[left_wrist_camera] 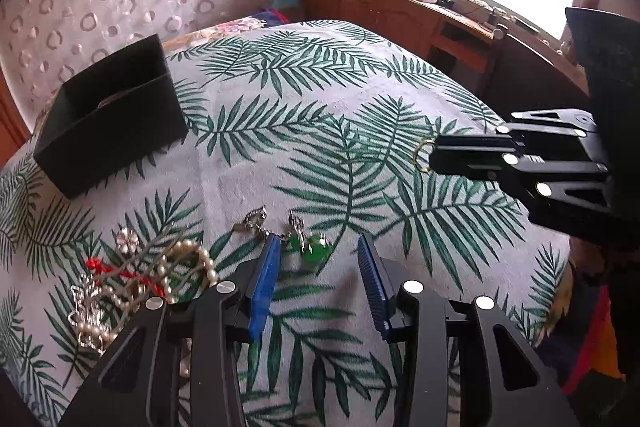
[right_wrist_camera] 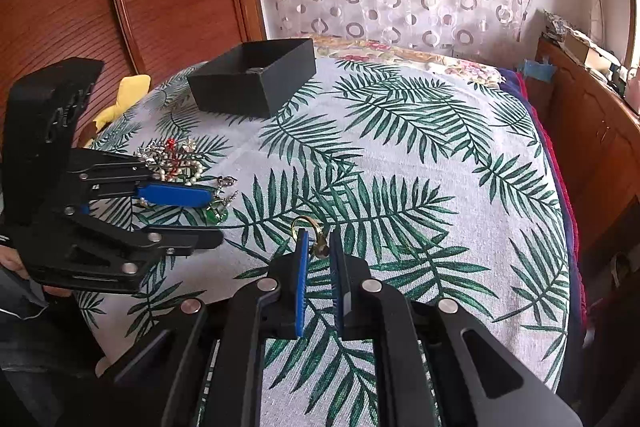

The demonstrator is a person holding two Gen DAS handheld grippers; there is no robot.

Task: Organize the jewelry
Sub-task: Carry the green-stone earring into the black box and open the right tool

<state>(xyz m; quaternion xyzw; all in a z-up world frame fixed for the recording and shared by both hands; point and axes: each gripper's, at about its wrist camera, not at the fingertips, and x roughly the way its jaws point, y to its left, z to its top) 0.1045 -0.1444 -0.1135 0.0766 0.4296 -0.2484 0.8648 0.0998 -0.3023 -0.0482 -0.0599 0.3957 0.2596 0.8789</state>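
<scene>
While the right tool (right_wrist_camera: 318,247) pinched a gold ring (right_wrist_camera: 308,233) above the bed (right_wrist_camera: 400,167), the left tool (left_wrist_camera: 316,259) gaped over green earrings (left_wrist_camera: 310,247); next, probably carry it to the black box (right_wrist_camera: 256,81) at eleven o'clock.

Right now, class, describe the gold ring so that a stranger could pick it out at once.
Start at the leaf-print cloth on the bed, with the black box at its far end. Nearer, the right gripper is shut on a gold ring, held above the cloth. Unlike the pearls and green earrings lying heaped, it is plain, gold and alone.
</scene>
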